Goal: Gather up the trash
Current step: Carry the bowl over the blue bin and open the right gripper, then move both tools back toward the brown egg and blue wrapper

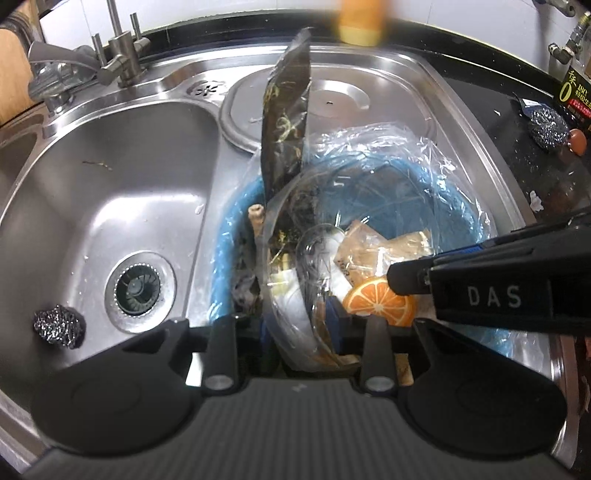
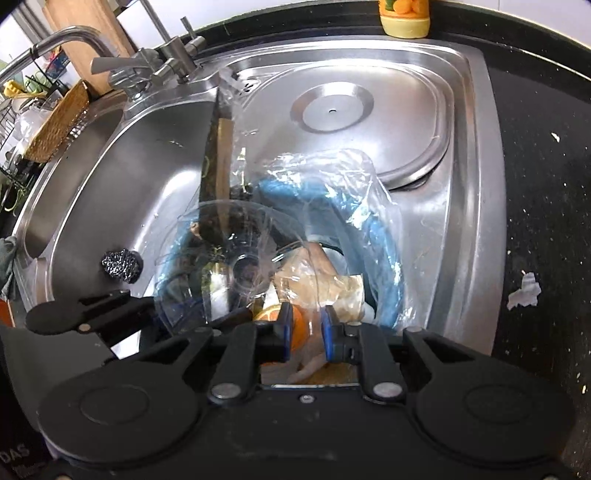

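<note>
A blue bin [image 1: 229,236] lined with a clear plastic bag [image 1: 436,155] stands in the sink's right bay; it also shows in the right wrist view [image 2: 384,236]. It holds a dark wrapper [image 1: 286,122], a clear plastic lid [image 1: 291,280], brown paper [image 1: 376,240] and an orange slice [image 1: 380,299]. My left gripper [image 1: 301,325] is shut on the clear plastic lid over the bin. My right gripper [image 2: 306,328] is over the bin, its blue pads [image 2: 328,332] apart around the orange slice [image 2: 299,325] and clear film.
The steel sink basin [image 1: 122,177] has a drain [image 1: 138,288] and a steel scourer [image 1: 59,325]. Taps [image 1: 118,55] stand at the back. Another scourer [image 1: 546,127] and paper scraps [image 2: 524,291] lie on the black counter. An orange bottle [image 2: 404,18] stands behind.
</note>
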`<state>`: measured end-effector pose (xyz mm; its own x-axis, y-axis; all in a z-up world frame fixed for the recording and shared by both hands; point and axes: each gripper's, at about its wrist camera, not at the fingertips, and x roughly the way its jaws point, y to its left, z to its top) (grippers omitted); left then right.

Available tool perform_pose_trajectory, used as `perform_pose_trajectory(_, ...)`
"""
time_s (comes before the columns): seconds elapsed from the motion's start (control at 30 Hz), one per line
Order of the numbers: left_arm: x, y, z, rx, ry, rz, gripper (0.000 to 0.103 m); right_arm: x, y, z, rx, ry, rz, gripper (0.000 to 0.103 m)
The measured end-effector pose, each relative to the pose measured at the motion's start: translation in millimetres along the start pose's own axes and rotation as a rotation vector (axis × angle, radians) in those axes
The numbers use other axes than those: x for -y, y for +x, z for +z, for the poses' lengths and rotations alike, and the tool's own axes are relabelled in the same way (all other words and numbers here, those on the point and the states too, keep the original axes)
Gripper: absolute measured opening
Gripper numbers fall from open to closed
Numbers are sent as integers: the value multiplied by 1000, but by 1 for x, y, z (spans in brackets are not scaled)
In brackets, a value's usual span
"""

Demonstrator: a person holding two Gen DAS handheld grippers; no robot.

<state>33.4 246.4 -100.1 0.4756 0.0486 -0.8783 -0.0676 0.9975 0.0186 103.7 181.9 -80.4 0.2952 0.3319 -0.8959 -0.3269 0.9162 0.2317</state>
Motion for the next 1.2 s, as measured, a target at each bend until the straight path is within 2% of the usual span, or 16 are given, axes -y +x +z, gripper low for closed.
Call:
perform_pose_trajectory(0.2,-1,-4,0,6,-12,-13,30,2,-3,1,2,6,21,18)
perform_pose_trajectory(0.37,-1,-20,-3,46,-18,-23,31,3,-20,0,47,7,52,42)
perform_pose_trajectory(0.4,0,-25,-3,56,-20,-25,34,4,-26,0,64,7,60,56)
perform_pose_trajectory(0.43,0,-29,-3,70,-21,-26,44,3,-31,0,78,6,64,71)
perform_pose_trajectory(0.47,0,-34,-4,86,-21,-24,60,3,-37,-1,96,3,67,78)
perform_pose_trajectory(0.53,2,-45,-4,130,-16,-10,78,4,-48,-3,126,-2,77,89)
perform_pose_trajectory(0.63,6,-62,-5,181,-9,-4,97,7,-62,-5,150,9,101,103)
perform_pose_trajectory(0.67,7,-67,-5,192,-12,-2,103,8,-67,-5,157,12,107,103)
perform_pose_trajectory(0.93,19,-99,-5,248,-70,-3,103,24,-101,-16,190,20,126,103)
perform_pose_trajectory(1.2,61,-118,3,289,-34,-22,103,70,-135,-34,255,81,157,103)
